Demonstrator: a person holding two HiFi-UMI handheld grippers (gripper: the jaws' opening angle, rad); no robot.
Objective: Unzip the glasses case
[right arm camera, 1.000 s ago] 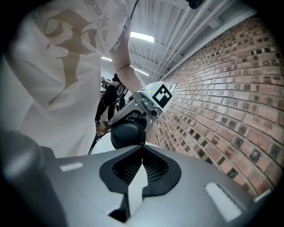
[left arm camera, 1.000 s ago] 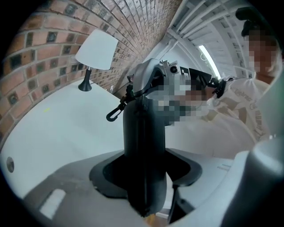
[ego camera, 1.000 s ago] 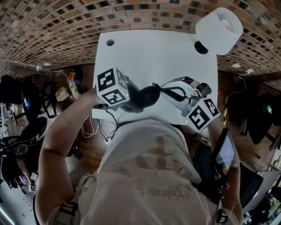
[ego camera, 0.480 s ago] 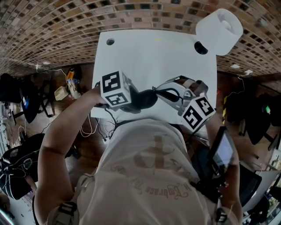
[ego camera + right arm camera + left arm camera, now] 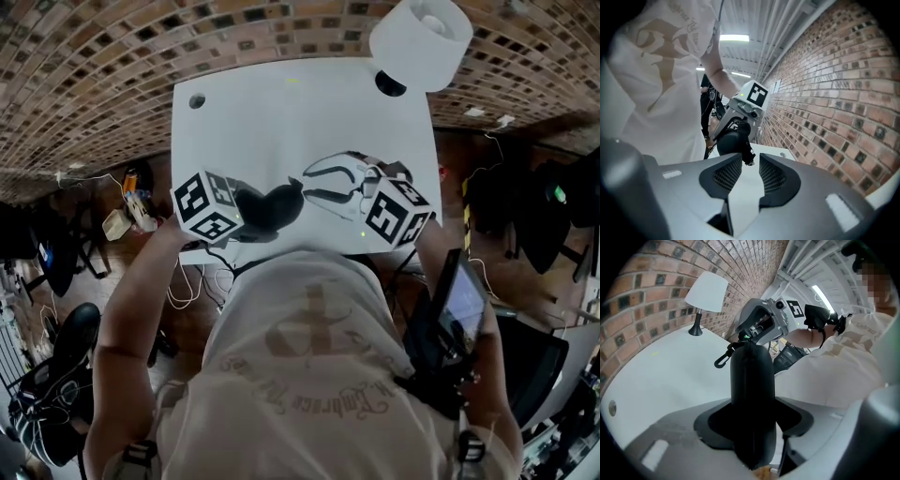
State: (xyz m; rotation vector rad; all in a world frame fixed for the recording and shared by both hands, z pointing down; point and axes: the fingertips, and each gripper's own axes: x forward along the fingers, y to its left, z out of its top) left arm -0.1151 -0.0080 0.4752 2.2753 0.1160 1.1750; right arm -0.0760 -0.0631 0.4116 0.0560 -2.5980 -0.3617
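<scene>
One case (image 5: 267, 208) sits at the worktop's (image 5: 281, 122) near edge, close to the person's chest, and seems lifted off the surface. The left claw (image 5: 752, 423) is clenched on its body, end up, with one clip (image 5: 723, 359) hanging from the top. The right claw (image 5: 750, 164), just beside that end, is opening with nothing between its pads. Beyond the two claws the white worktop runs to the brick wall (image 5: 112, 56), with one hole (image 5: 197, 100) at the far left corner and one lamp (image 5: 420, 39) at the far right.
</scene>
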